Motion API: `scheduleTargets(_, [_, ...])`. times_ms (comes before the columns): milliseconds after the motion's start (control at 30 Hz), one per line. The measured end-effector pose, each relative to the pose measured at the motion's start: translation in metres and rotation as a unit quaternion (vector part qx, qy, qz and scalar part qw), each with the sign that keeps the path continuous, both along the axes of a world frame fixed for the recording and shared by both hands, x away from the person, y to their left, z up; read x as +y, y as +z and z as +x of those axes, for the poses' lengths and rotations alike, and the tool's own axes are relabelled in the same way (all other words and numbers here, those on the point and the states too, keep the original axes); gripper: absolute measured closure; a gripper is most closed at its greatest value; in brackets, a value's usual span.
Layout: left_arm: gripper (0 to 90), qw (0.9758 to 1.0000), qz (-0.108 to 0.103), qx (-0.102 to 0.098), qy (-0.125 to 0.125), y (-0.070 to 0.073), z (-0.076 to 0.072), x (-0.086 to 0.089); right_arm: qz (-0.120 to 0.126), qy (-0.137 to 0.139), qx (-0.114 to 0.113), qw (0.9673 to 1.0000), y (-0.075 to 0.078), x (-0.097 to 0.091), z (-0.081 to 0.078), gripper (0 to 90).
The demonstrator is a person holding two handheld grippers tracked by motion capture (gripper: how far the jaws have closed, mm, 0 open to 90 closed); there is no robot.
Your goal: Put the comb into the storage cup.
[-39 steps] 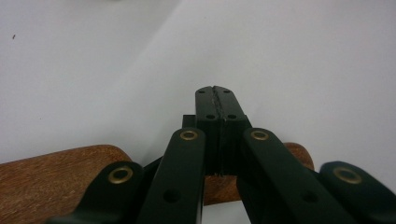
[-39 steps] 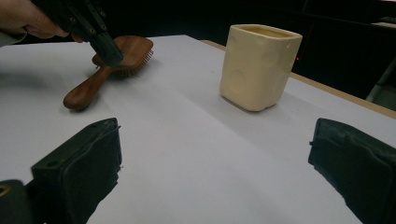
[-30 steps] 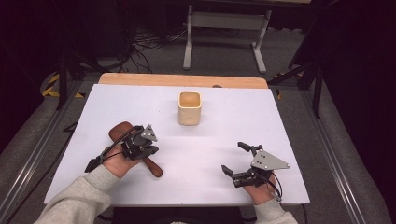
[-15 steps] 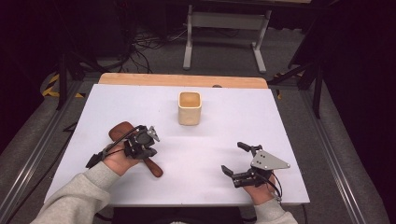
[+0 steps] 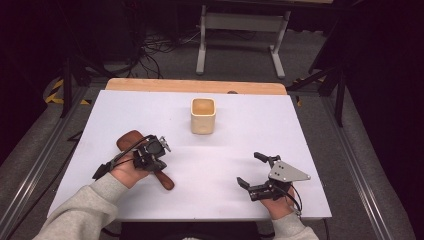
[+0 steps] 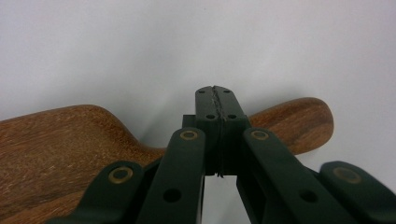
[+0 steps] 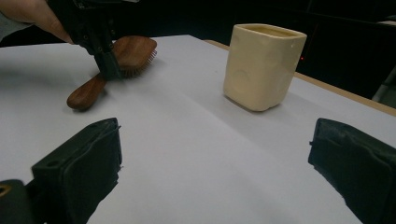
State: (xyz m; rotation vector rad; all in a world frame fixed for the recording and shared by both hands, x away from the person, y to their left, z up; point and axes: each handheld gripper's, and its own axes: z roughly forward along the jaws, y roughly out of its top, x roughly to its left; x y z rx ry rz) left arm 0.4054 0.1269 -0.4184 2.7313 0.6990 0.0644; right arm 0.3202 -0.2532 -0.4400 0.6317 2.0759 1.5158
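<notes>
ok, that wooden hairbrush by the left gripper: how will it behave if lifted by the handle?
The hairbrush looks like solid wood, so probably rigid. Its head is much broader than the handle, so it may droop head-down in a handle grip. The rounded, smooth-looking handle could twist between the pads.

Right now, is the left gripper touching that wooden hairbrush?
Cannot tell. In the left gripper view, the shut left gripper sits over the hairbrush handle, hiding any contact; the right gripper view is no clearer.
</notes>
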Motion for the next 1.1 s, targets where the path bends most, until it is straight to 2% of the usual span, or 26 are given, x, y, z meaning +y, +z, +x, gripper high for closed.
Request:
scheduleTargets(267, [89.8,0.9999,0.006,0.009,-0.001,-0.004,-0.005,0.006,0.0,0.002,0.002,1.0,0.0,0.0,0.0,2.8])
scheduleTargets(600, [89.7,0.9997,0.013,0.017,0.009,-0.005,-0.013,0.026,0.001,0.003,0.003,1.0,0.0,0.001,0.0,2.8])
scheduleTargets(800, [89.7,0.9994,0.007,0.021,0.027,-0.006,-0.012,0.042,0.002,0.002,0.003,1.0,-0.001,0.001,0.001,2.8])
scheduleTargets(1067, [89.7,0.999,0.004,0.024,0.038,-0.008,-0.015,0.052,0.001,0.002,0.006,1.0,-0.001,0.002,0.001,2.8])
scheduleTargets(1100, [89.7,0.9987,0.007,0.029,0.041,-0.008,-0.016,0.053,0.0,0.002,0.006,1.0,-0.001,0.002,0.001,2.8])
